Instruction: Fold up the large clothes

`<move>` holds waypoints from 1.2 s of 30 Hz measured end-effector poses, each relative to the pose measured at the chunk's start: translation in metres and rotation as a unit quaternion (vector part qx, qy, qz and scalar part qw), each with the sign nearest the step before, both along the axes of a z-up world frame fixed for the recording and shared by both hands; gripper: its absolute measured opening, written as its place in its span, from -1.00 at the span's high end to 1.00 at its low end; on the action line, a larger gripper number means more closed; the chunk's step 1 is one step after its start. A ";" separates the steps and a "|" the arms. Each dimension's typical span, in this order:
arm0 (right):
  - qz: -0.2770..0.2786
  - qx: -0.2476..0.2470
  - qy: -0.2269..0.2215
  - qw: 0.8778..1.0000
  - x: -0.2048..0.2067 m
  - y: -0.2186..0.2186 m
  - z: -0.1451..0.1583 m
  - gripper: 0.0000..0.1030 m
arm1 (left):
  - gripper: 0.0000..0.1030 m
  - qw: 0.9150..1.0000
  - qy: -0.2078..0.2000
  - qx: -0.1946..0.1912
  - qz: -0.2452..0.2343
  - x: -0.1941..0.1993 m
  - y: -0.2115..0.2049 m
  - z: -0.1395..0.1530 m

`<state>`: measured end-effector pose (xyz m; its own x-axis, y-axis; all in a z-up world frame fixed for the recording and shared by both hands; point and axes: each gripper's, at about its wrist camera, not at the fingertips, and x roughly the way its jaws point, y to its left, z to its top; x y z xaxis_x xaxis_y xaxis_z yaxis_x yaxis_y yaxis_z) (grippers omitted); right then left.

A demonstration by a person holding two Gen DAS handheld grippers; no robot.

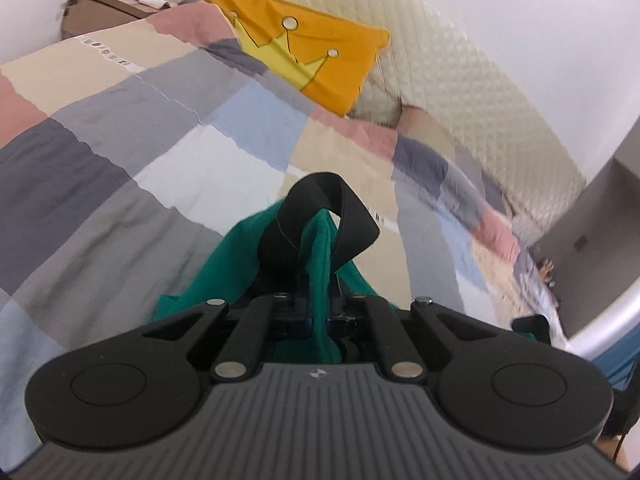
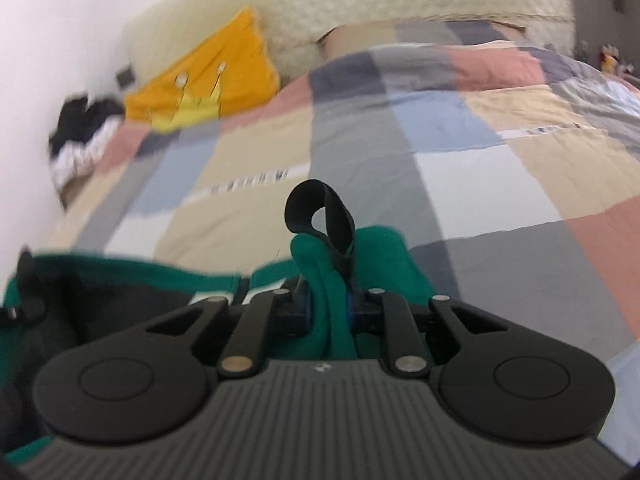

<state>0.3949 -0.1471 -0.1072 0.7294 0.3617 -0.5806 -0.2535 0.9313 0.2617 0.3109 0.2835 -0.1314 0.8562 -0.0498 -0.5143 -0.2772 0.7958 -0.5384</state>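
Left wrist view: my left gripper (image 1: 318,312) is clamped on a bunched fold of the green garment (image 1: 320,248), its black band (image 1: 320,200) looping up at twelve o'clock; more green cloth trails away toward seven o'clock over the patchwork quilt (image 1: 140,128).

Right wrist view: my right gripper (image 2: 328,308) pinches the green garment (image 2: 320,264) too, and the cloth stretches toward nine o'clock, so its long axis probably runs between my two hands.
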 end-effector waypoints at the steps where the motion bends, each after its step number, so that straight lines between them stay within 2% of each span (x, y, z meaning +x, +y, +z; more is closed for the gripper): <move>1: -0.005 0.005 -0.004 1.000 0.000 -0.004 0.003 0.65 | 0.88 1.000 -0.002 0.001 0.003 -0.001 0.001 0.001; 8: -0.039 0.046 -0.011 0.998 0.002 -0.033 0.012 0.66 | 0.89 0.999 -0.021 -0.003 0.027 -0.007 0.005 0.012; 12: -0.063 0.080 -0.026 0.994 0.003 -0.051 0.028 0.68 | 0.89 0.997 -0.049 -0.003 0.062 -0.014 0.016 0.033; 16: -0.096 0.122 -0.033 0.987 0.014 -0.073 0.043 0.68 | 0.89 0.994 -0.053 -0.005 0.091 -0.005 0.034 0.051; 21: -0.126 0.126 -0.007 0.984 0.045 -0.078 0.032 0.68 | 0.89 0.994 0.003 -0.005 0.113 0.034 0.056 0.052; 24: -0.136 0.106 0.007 0.985 0.065 -0.069 0.016 0.68 | 0.89 0.991 0.048 0.021 0.121 0.065 0.060 0.042; 28: -0.149 0.096 0.041 0.983 0.088 -0.065 -0.018 0.68 | 0.89 0.985 0.101 0.057 0.125 0.102 0.067 0.015; 36: -0.126 0.032 0.090 0.987 0.111 -0.051 -0.086 0.65 | 0.88 0.972 0.190 0.076 0.111 0.136 0.081 -0.051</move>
<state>0.5057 -0.1985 -0.1929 0.6876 0.2221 -0.6913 0.0410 0.9387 0.3424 0.4465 0.3642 -0.1827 0.5837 0.2166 -0.7826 -0.6079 0.7555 -0.2443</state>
